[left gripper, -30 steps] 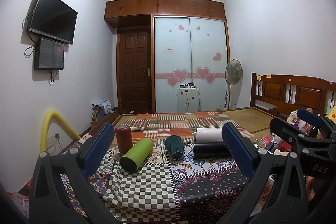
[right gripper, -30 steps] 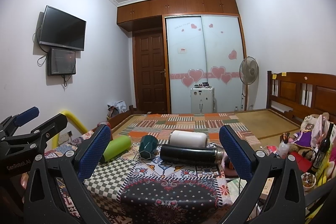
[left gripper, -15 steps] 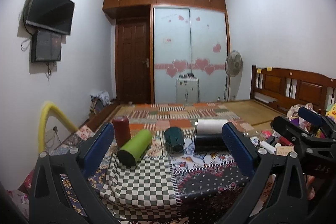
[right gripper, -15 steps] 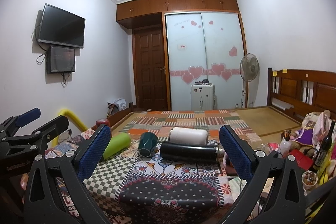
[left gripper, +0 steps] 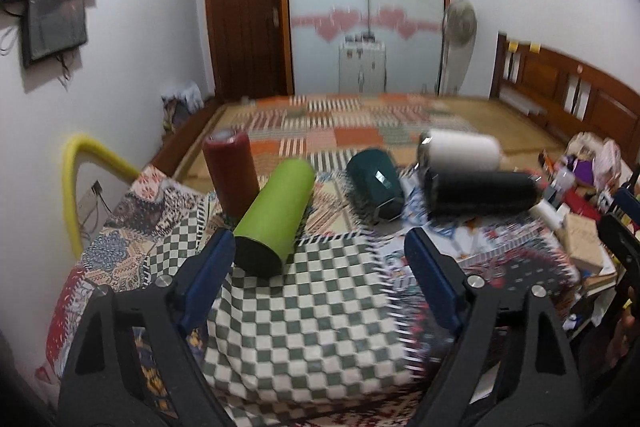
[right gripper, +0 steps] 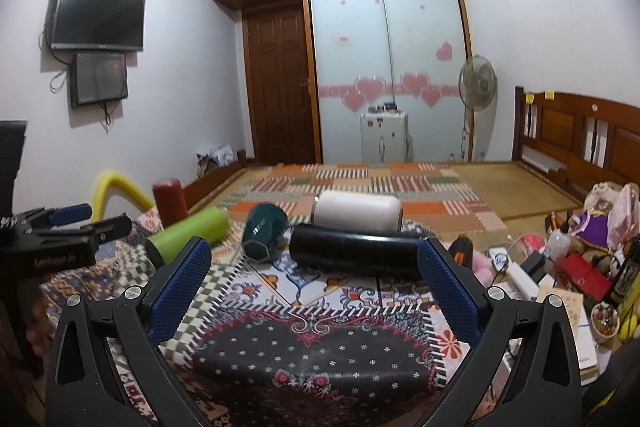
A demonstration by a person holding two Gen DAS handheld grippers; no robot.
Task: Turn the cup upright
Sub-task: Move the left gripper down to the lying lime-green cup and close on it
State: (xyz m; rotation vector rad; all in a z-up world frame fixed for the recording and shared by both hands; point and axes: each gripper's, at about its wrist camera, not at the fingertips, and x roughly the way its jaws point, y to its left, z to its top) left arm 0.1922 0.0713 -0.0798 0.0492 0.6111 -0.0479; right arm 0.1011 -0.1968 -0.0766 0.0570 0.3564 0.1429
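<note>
Several cups sit on a patchwork-covered table (left gripper: 304, 311). A lime green cup (left gripper: 274, 217) lies on its side, its dark end just ahead of my left gripper (left gripper: 320, 263), which is open and empty. A dark red cup (left gripper: 231, 171) stands upright behind it. A dark teal cup (left gripper: 374, 183), a white cup (left gripper: 460, 149) and a black cup (left gripper: 480, 193) lie on their sides. My right gripper (right gripper: 314, 277) is open and empty, just in front of the black cup (right gripper: 354, 255). The green cup (right gripper: 188, 233) and teal cup (right gripper: 266, 233) lie to its left.
A yellow foam-covered bar (left gripper: 80, 183) rises at the table's left edge. Cluttered bottles, boxes and bags (right gripper: 576, 263) crowd the right side. The left gripper (right gripper: 60, 239) shows at the left of the right wrist view. A bed mat (right gripper: 360, 183) lies behind the table.
My left gripper has moved forward and tilted down toward the green cup, with motion blur. My right gripper has moved slightly closer to the black cup. Both stay open.
</note>
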